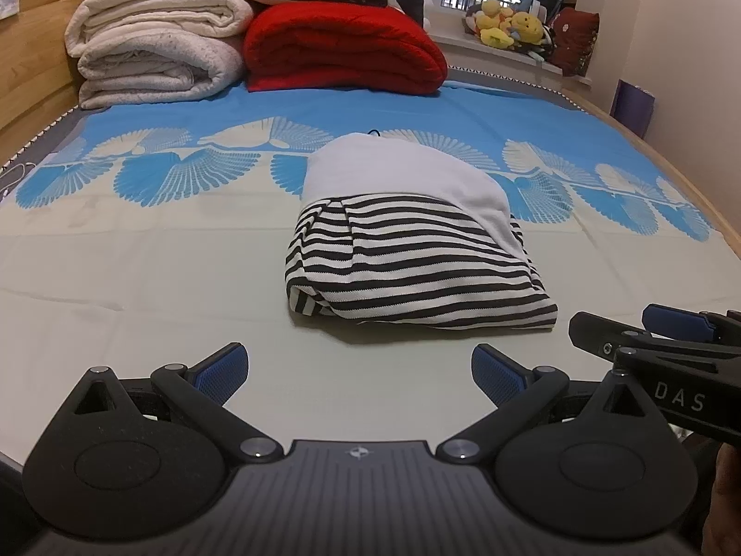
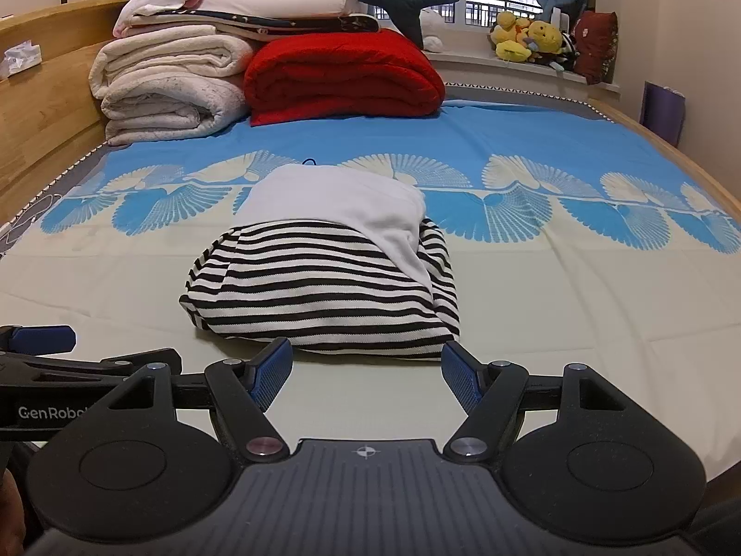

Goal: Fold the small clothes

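Striped black-and-white cloth sits folded in the middle of my view: the striped garment point(image 2: 319, 287) lies in a compact bundle on the bed sheet point(image 2: 579, 324), with a folded white garment point(image 2: 342, 204) resting on its far half and draping down its right side. From my right wrist camera the bundle's near edge lies just beyond the right gripper point(image 2: 366, 373), whose blue pads are spread wide with nothing between them and only bare sheet below. My left gripper point(image 1: 359, 370) is likewise spread apart and empty, hovering over pale sheet with the bundle a little ahead and to its right. Each tool shows at the edge of the other's view, so they sit side by side. At the head of the bed I see a red blanket point(image 2: 342, 78) beside stacked white blankets point(image 2: 171, 88).
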Action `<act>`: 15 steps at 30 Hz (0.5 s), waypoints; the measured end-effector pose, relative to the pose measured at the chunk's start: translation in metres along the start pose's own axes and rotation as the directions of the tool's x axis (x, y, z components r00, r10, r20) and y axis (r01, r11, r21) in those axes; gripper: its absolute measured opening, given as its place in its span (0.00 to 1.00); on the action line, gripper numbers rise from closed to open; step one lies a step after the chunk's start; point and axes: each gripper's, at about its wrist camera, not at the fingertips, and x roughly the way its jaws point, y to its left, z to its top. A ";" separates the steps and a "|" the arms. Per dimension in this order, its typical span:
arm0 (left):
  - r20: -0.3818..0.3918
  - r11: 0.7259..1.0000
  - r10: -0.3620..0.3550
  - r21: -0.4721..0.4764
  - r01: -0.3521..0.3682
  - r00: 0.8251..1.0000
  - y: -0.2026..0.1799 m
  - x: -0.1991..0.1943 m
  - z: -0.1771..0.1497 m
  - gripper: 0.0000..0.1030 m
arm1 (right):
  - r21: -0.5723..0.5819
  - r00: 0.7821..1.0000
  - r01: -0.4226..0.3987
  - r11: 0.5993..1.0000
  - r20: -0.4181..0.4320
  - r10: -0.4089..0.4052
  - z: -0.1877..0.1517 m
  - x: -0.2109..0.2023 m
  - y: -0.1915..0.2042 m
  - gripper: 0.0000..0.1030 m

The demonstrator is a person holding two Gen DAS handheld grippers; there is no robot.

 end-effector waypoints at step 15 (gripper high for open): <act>0.000 1.000 0.000 0.000 0.000 1.000 0.000 0.000 0.000 1.00 | -0.001 1.000 0.000 1.000 0.000 0.000 0.000 0.000 0.000 0.70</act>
